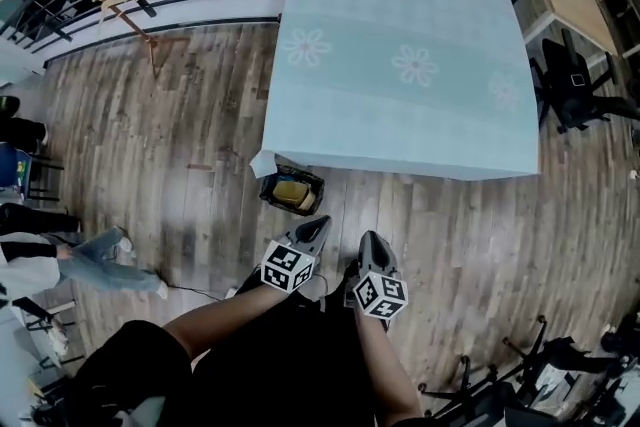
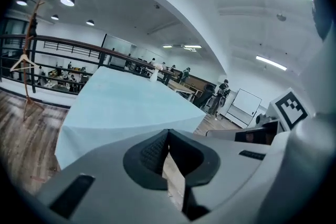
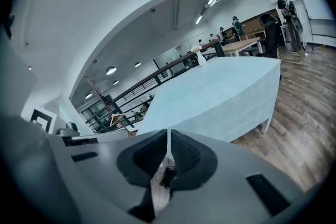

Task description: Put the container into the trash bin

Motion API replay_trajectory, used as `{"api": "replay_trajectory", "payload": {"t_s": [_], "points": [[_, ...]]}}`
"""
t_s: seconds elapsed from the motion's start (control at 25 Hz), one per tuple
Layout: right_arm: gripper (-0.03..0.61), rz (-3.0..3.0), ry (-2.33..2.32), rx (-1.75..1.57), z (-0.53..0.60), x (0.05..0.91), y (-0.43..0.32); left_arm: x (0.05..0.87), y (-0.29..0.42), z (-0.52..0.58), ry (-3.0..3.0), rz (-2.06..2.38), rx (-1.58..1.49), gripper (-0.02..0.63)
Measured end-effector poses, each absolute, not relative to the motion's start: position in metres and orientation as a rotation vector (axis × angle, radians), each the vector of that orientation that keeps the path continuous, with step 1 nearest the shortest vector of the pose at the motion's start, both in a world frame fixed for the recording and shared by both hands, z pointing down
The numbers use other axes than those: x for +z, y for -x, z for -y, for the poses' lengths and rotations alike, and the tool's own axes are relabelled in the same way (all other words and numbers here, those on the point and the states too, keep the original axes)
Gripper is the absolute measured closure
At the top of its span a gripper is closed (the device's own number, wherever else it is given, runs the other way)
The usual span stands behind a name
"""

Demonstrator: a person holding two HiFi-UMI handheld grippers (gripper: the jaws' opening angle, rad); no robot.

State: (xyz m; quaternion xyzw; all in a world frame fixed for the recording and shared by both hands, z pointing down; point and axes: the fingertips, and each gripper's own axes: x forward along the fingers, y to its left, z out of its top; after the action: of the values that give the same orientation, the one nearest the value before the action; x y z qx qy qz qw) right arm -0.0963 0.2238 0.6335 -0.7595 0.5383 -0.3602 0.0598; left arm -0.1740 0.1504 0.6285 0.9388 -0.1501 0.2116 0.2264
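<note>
Matt wood planks make the floor. Smooth pale-blue cloth drapes the surface. My left claw and right claw are matt grey plastic.

No words, numbers or brand names can be read anywhere. The only marks that look like signs are the black-and-white square patterns on the cube of the left gripper and on the cube of the right gripper, and they spell nothing. The whiteboard at the back of the room is too far away to show any writing.
</note>
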Motion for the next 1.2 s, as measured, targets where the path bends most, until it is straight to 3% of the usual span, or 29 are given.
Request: {"api": "replay_trajectory", "payload": {"t_s": [0.6,1.2], "points": [[0.532,-1.797,2.423,-0.628,-0.282,0.500,-0.153,0.495,-0.067,-0.221,-2.740,0.465,0.345,0.603],[0.532,-1.911,2.394,-0.481,-0.190,0.435,-0.189,0.438,-0.139,-0.154,-2.858,0.525,0.185,0.603]]}}
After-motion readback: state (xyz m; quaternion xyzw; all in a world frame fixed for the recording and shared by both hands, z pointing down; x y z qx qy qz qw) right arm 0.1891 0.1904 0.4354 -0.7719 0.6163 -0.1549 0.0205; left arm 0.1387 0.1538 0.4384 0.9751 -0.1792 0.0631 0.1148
